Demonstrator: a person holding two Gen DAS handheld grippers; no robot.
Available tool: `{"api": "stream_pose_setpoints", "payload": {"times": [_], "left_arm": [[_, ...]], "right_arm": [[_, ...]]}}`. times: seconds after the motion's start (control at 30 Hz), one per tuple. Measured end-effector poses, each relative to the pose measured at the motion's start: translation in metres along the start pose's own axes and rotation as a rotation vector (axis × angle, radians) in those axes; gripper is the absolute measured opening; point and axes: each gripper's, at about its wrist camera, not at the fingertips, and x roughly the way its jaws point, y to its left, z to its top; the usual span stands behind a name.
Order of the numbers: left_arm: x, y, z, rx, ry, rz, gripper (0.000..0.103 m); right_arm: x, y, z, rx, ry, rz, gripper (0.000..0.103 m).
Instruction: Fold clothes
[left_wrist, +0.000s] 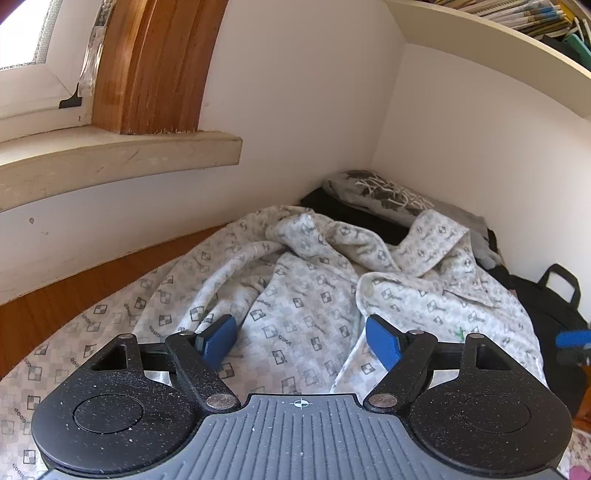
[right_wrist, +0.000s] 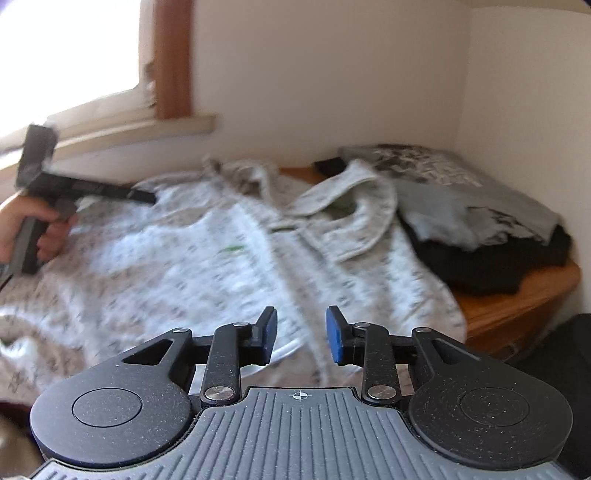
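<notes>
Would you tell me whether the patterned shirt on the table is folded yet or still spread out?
Not folded: the patterned shirt lies spread and rumpled across the table, collar open, sleeves bunched near the wall.

One patterned shirt (left_wrist: 303, 295), two grippers (left_wrist: 301, 341)

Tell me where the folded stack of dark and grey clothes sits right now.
In both wrist views the folded stack sits in the far right corner of the wooden table, against the white walls, just beyond the collar of the patterned shirt.

"GOOD" repeated across patterned shirt (left_wrist: 295, 295)
</notes>
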Motion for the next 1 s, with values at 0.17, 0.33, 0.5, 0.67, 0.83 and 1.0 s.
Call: {"api": "stream_pose_setpoints", "payload": {"times": [0.17, 0.33, 0.5, 0.67, 0.83, 1.0], "left_arm": [[0.0, -0.002, -0.001, 0.014, 0.003, -0.003, 0.081], [-0.002, -0.004, -0.001, 0.027, 0.003, -0.007, 0.083], [-0.006, -0.005, 0.0, 0.035, 0.004, -0.008, 0.083], [-0.027, 0.002, 0.004, 0.034, -0.003, 0.005, 0.083], [-0.057, 0.023, 0.009, 0.0, -0.032, 0.036, 0.083], [-0.082, 0.038, 0.027, -0.095, -0.103, 0.035, 0.084]], "right_arm": [[0.001, 0.007, -0.002, -0.009, -0.006, 0.015, 0.031], [0.036, -0.003, 0.023, 0.019, -0.045, -0.011, 0.039], [0.089, -0.012, 0.063, 0.003, -0.075, -0.042, 0.039], [0.144, -0.016, 0.109, -0.119, -0.047, -0.078, 0.041], [0.173, -0.013, 0.134, -0.168, -0.031, 0.047, 0.045], [0.199, 0.001, 0.138, -0.145, 0.009, 0.175, 0.045]]}}
